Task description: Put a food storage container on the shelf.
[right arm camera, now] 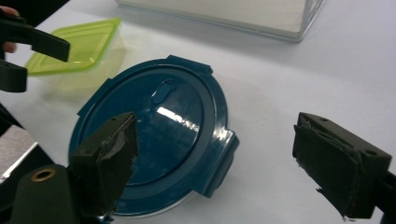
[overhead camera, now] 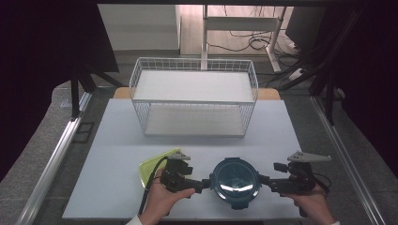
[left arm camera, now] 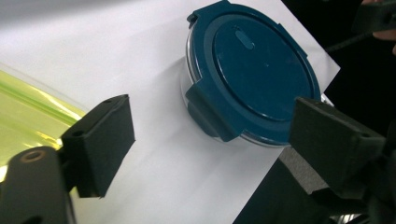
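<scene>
Both my claws gape wide, gripping nothing: left claw (overhead camera: 205,183) and right claw (overhead camera: 266,180) flank the round blue-lidded container (overhead camera: 235,182) on the bench (overhead camera: 112,187)

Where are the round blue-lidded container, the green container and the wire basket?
Round blue-lidded container (overhead camera: 235,182), high view, centre of its lid.
Green container (right arm camera: 74,44), right gripper view, its lid.
Wire basket (overhead camera: 194,62), high view, back rim.

Left gripper (overhead camera: 205,183): held in left hand (overhead camera: 162,199), level, pointing inward to the right, jaws spread wide, nothing between pads. Right gripper (overhead camera: 264,179): held in right hand (overhead camera: 312,204), level, pointing left, jaws wide, empty.
</scene>
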### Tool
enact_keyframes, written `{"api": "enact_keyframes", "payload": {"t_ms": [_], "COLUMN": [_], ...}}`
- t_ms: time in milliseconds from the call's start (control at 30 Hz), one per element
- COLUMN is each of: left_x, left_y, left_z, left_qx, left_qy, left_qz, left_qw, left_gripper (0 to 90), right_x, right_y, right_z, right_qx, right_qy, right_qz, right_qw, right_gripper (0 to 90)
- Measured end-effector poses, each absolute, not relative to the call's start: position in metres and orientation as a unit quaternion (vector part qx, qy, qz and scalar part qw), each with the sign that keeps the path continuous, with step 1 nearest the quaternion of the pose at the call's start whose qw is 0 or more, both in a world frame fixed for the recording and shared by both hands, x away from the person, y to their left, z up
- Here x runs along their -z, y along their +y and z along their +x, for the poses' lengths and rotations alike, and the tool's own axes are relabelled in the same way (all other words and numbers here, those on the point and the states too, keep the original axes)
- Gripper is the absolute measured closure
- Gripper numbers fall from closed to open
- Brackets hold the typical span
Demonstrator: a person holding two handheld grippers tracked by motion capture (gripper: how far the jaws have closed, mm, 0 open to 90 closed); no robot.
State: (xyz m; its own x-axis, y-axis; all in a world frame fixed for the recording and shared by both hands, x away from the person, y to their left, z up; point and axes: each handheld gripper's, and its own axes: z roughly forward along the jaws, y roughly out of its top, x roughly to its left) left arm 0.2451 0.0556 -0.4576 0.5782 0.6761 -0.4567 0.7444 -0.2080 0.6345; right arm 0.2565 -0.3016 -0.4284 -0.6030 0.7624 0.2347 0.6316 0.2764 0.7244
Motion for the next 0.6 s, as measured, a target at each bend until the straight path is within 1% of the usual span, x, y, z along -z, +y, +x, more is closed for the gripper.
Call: {"api": "enact_keyframes", "payload": {"t_ms": [33,67,233,267,300,467,600], "left_x": [0.458,0.459,0.462,0.464,0.464,0.474,0.480], "left_y": [0.055,0.052,0.044,0.040,0.040,0.033,0.030], "left_z": [0.245,0.244,0.244,0.244,0.244,0.249,0.254], "left_qx": [0.041,0.044,0.058,0.065,0.065,0.090,0.102], "left_qy": [0.460,0.466,0.474,0.477,0.477,0.488,0.497], "left_qz": [0.773,0.765,0.752,0.748,0.748,0.741,0.734], "left_qw": [0.435,0.443,0.454,0.457,0.457,0.452,0.452], "left_gripper": [12.5,11.2,10.0,9.8,9.8,9.9,9.9], "right_x": [0.428,0.428,0.430,0.431,0.431,0.438,0.443], "right_y": [-0.302,-0.301,-0.300,-0.300,-0.300,-0.303,-0.300], "right_z": [0.256,0.257,0.258,0.259,0.259,0.263,0.265], "right_qx": [-0.412,-0.413,-0.409,-0.409,-0.409,-0.415,-0.410], "right_qy": [0.795,0.794,0.795,0.793,0.793,0.782,0.783], "right_qz": [0.438,0.441,0.445,0.451,0.451,0.465,0.467], "right_qw": [0.079,0.064,0.049,0.035,0.035,0.005,-0.006], "right_gripper": [13.4,12.8,11.8,11.6,11.6,11.7,11.7]}}
